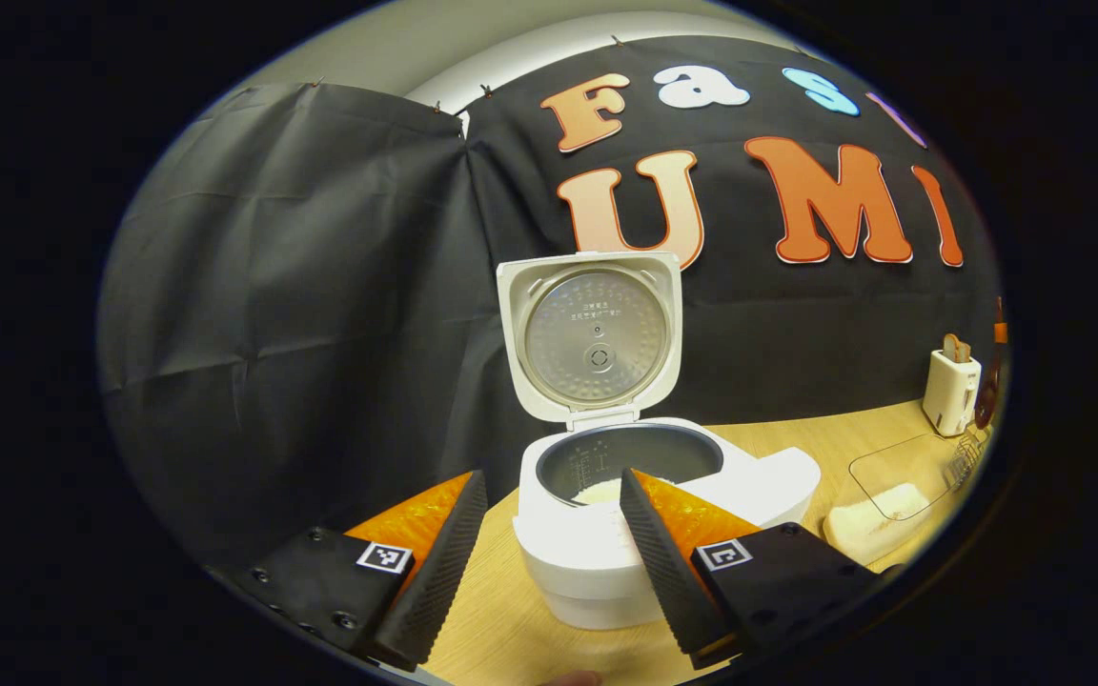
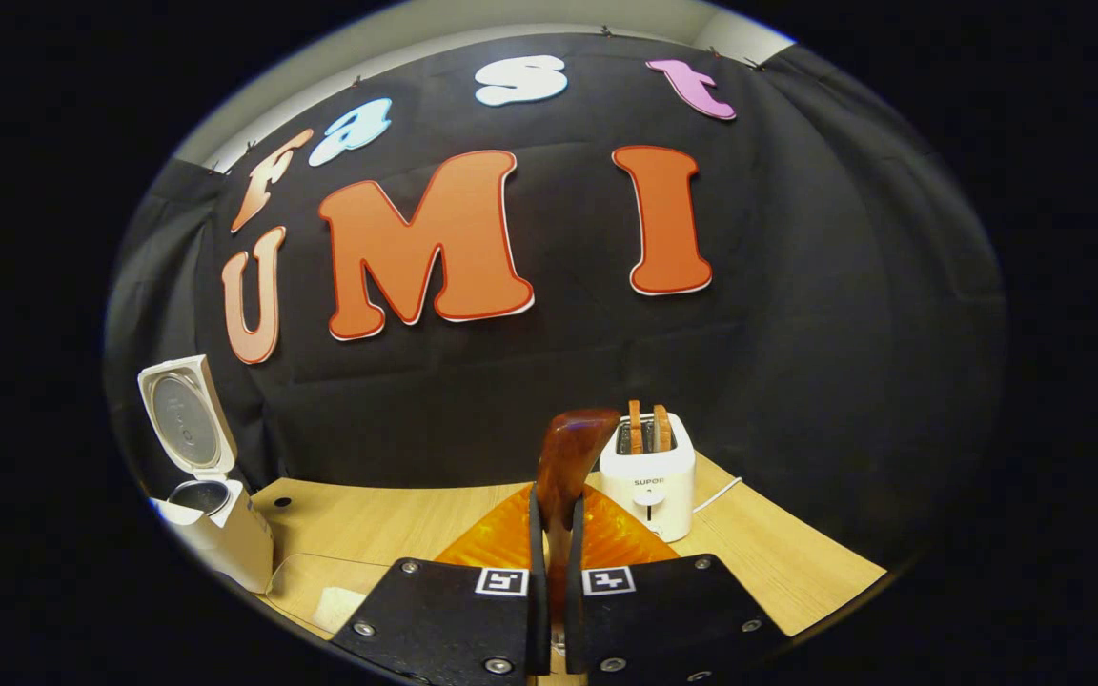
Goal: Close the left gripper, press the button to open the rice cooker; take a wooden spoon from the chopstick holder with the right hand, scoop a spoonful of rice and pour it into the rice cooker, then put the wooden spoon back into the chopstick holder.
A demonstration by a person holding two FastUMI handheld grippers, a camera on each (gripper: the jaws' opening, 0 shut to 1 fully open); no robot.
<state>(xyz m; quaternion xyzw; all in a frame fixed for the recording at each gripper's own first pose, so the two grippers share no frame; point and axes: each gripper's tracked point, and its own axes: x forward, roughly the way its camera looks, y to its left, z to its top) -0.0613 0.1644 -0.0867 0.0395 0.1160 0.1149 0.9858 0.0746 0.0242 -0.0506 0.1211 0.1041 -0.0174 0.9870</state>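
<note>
The white rice cooker (image 1: 606,543) stands on the wooden table with its lid (image 1: 592,333) raised upright; some rice (image 1: 599,492) lies in the dark inner pot. My left gripper (image 1: 549,510) is open just in front of the cooker, its fingers on either side of the cooker's front. In the right gripper view the cooker (image 2: 211,519) sits at the far left, lid up. My right gripper (image 2: 550,519) is shut on the wooden spoon (image 2: 570,457), whose brown bowl sticks up above the fingertips.
A clear tray holding rice (image 1: 878,519) lies right of the cooker, seen also as the tray (image 2: 315,581) low in the right gripper view. A white toaster (image 2: 649,476) with two slices stands at the back; the toaster (image 1: 949,386) is at the table's far right.
</note>
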